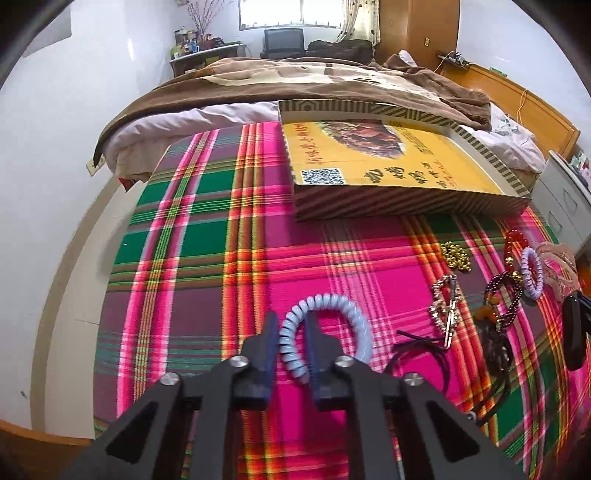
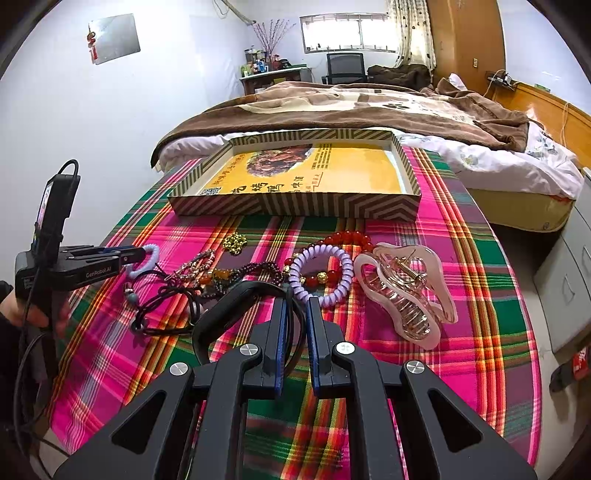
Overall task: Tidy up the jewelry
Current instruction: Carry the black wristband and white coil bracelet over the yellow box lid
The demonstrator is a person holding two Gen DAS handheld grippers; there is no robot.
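Pale white walls (image 2: 147, 92), a bright barred window (image 2: 347, 35) glaring, a black mesh office chair (image 2: 345, 68) beneath, brown fleece-blanketed bed (image 1: 295, 79) alongside.

Bright daylight from the overexposed window (image 2: 349, 33) behind the bed; strong fisheye bending and dark corners; slight blur near edges.

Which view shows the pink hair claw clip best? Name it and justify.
The right wrist view: the pink hair claw clip lies whole and unobstructed on the plaid cloth, spring and teeth visible. The left wrist view catches only a distorted sliver of it at the right edge.
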